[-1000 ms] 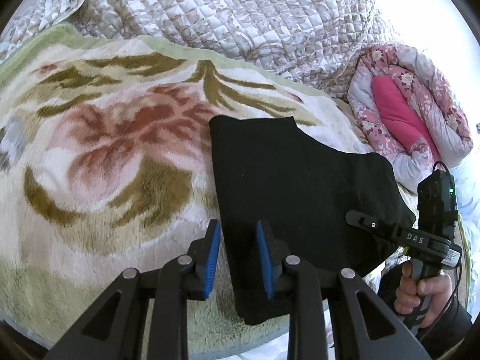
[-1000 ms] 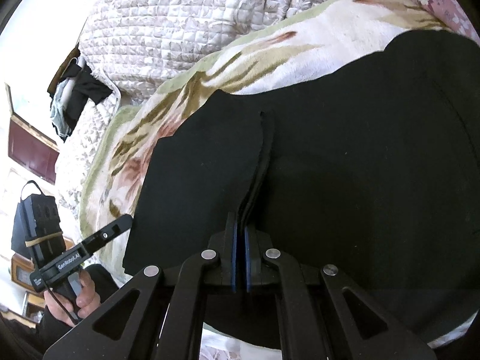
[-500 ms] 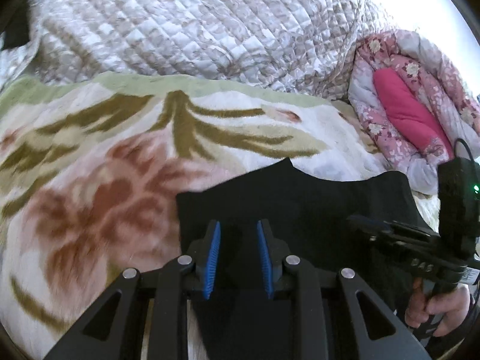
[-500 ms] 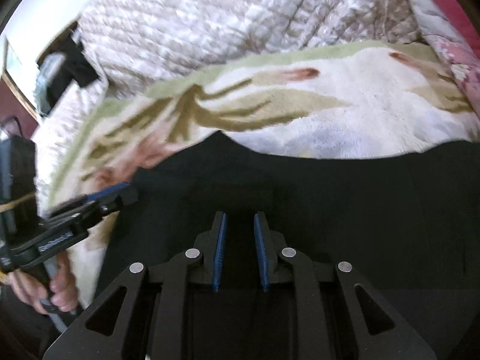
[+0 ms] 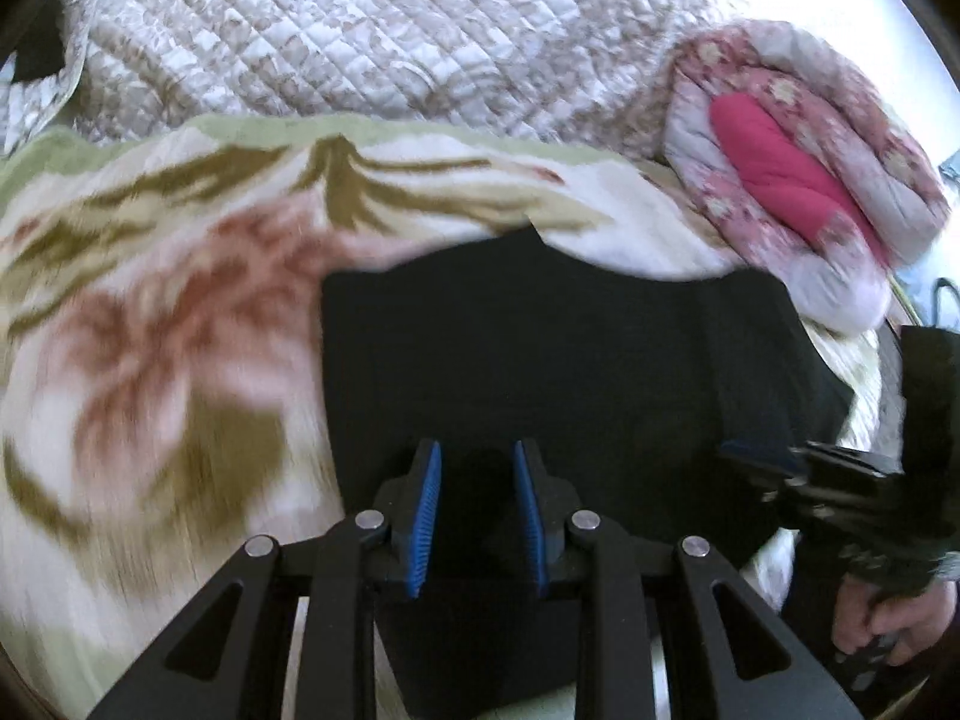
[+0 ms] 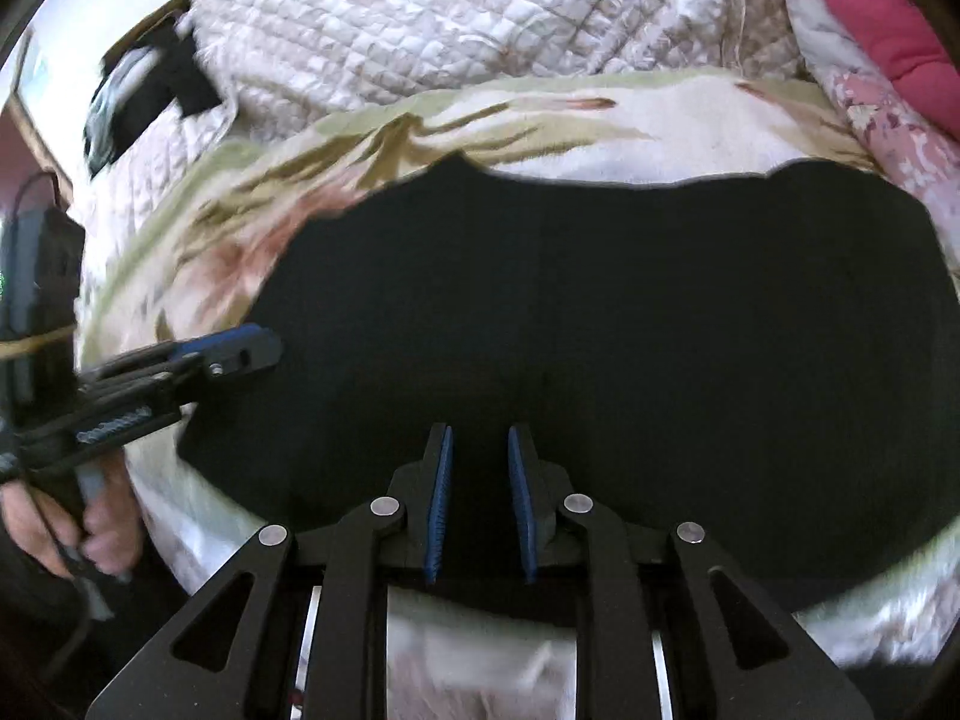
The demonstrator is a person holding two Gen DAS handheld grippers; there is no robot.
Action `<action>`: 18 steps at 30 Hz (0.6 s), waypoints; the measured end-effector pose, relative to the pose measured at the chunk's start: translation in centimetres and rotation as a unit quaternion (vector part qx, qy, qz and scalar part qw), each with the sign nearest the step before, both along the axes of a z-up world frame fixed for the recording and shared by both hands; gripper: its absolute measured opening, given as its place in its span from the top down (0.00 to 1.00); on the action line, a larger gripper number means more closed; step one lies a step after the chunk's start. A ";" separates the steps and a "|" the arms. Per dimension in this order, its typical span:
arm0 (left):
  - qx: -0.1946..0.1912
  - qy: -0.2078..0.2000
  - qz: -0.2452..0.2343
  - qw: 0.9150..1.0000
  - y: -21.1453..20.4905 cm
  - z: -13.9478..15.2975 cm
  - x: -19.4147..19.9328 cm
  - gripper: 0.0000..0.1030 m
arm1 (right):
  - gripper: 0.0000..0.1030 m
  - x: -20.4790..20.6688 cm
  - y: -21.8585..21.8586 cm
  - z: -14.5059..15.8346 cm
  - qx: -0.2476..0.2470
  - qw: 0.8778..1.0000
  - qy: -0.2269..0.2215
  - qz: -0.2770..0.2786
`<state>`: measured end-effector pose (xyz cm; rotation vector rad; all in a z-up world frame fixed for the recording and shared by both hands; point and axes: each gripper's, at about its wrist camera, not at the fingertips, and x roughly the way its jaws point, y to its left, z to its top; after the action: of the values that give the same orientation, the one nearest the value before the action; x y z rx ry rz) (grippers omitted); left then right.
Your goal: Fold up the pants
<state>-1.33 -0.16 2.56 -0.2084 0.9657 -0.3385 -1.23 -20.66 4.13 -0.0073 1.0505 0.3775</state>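
Lying folded mid-frame on the blanket [image 5: 150, 360], the pants [image 6: 600, 330] look nearly done; left gripper [image 5: 477, 498] open and empty, right gripper [image 6: 478, 492] just opened, nothing between.

The pants [image 5: 540, 360] are plain black, with no pattern showing. The blanket [image 5: 150, 312] under them is cream with a large dusty-pink flower, olive-brown leaves and a pale green border. At the far side, the quilt [image 5: 372, 30] is off-white with a stitched diamond grid and a faint beige leaf print. To the right, the bundle [image 5: 798, 168] is pink with small pale flowers, and its inner fold is solid magenta. Both grippers are black with blue pads [image 6: 438, 498].
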 end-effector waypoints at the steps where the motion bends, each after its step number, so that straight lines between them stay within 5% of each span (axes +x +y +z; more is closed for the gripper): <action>1: 0.002 -0.004 -0.001 1.000 -0.1 0.0 -1.1 0.73 | 0.77 -0.8 -0.1 0.1 -0.011 1.000 -0.010 0.003; 8: 0.002 -0.005 0.006 1.000 0.1 0.0 -4.7 0.73 | 0.74 -1.6 -1.1 0.6 -0.007 1.000 -0.003 -0.014; 15: 0.007 0.001 0.008 1.000 -0.1 0.3 -4.8 0.72 | 0.74 -1.0 -6.1 2.1 0.000 0.993 -0.012 -0.119; 18: 0.013 0.004 0.009 1.000 -0.2 0.3 -4.7 0.72 | 0.50 -1.3 -9.9 3.3 0.019 0.981 -0.027 -0.190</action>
<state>-6.01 -0.37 2.87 -0.1938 0.9755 -0.3092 -2.52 -30.53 7.39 0.2151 0.9655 0.0495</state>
